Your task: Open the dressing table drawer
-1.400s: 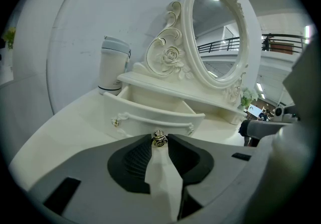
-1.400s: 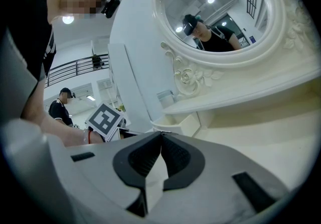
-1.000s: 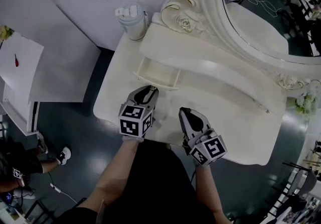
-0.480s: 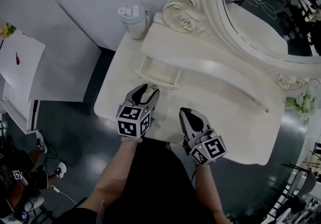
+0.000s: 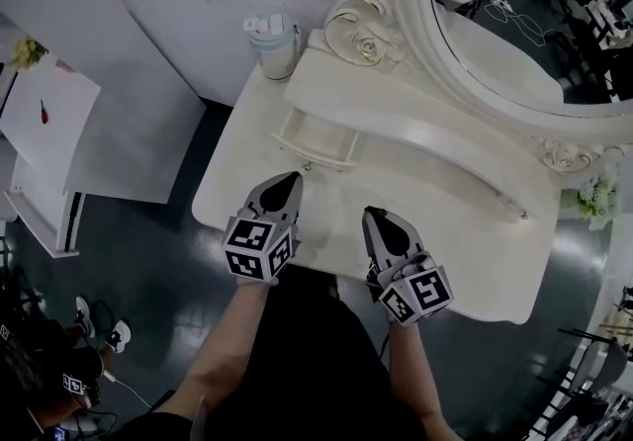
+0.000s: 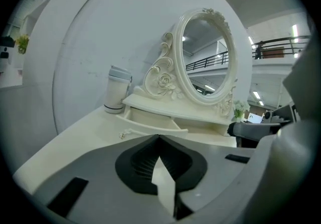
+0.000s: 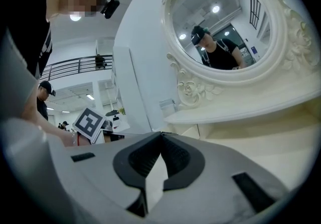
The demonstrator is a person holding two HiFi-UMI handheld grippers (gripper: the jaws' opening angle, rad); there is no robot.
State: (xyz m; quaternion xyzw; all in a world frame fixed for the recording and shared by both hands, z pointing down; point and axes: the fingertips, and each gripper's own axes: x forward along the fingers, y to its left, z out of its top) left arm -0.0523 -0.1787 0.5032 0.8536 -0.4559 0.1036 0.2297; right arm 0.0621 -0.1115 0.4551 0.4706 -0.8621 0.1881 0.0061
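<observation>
The cream dressing table (image 5: 445,231) carries an oval mirror (image 5: 514,24). Its small left drawer (image 5: 315,142) stands pulled out from under the shelf, with its knob (image 5: 308,167) facing me. My left gripper (image 5: 292,177) is shut and empty, just short of the knob and apart from it. The left gripper view shows the open drawer (image 6: 150,125) and the knob (image 6: 122,135) beyond the left gripper (image 6: 159,137). To its right, my right gripper (image 5: 371,214) hovers over the tabletop, shut with nothing in it. The right gripper (image 7: 161,134) points at the mirror (image 7: 220,27).
A pale lidded tumbler (image 5: 272,44) stands at the table's back left corner. A white desk with a paper sheet (image 5: 49,113) sits off to the left across dark floor. Flowers (image 5: 598,197) stand at the table's right end. A person's shoes (image 5: 104,335) show lower left.
The left gripper's jaws stood spread at the drawer knob half a second ago; now they are shut and drawn back from it. Both grippers have lifted slightly.
</observation>
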